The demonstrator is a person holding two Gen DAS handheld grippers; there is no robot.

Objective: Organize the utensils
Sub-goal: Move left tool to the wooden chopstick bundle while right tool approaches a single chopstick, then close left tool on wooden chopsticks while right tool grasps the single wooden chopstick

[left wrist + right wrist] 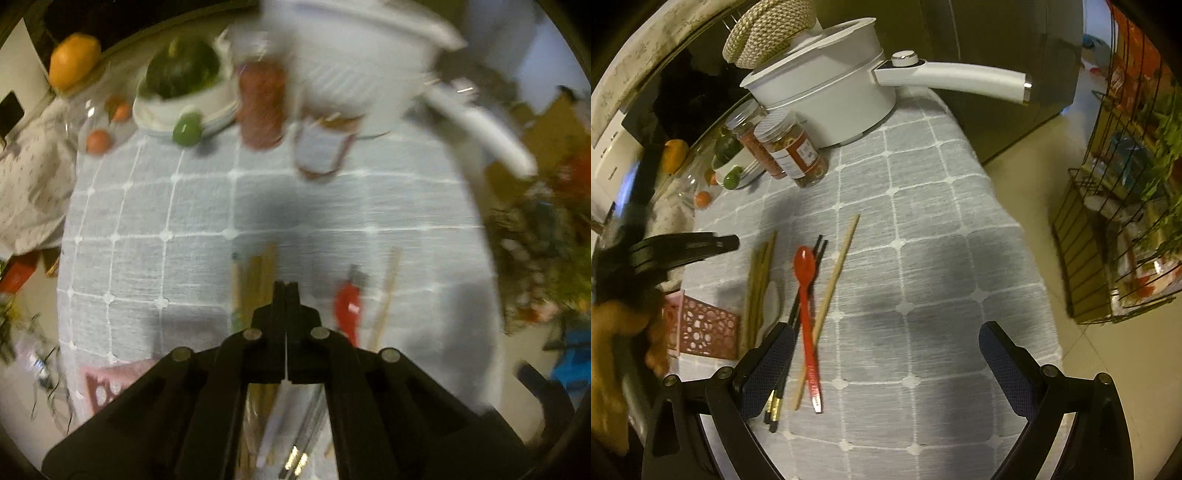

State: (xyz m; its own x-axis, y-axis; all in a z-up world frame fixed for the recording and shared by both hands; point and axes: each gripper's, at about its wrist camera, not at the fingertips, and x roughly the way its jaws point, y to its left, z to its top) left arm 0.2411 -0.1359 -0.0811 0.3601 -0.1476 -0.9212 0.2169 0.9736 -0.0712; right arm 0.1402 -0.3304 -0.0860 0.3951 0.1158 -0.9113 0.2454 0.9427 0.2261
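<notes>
My left-hand view is smeared all over: the white pot [354, 62] and the jars [262, 103] are streaks, their labels unreadable. My closed left claw [286, 295] covers the near ends of the wooden sticks [258, 273], and whatever lies under its arms is too blurred to name. In my right-hand view, my claw's left finger [772, 365] hides part of the black chopsticks [798, 310]. The pink basket [701, 328] is partly behind my blurred left hand [613, 332]. I cannot read the print on the red spoon [805, 295] handle.
</notes>
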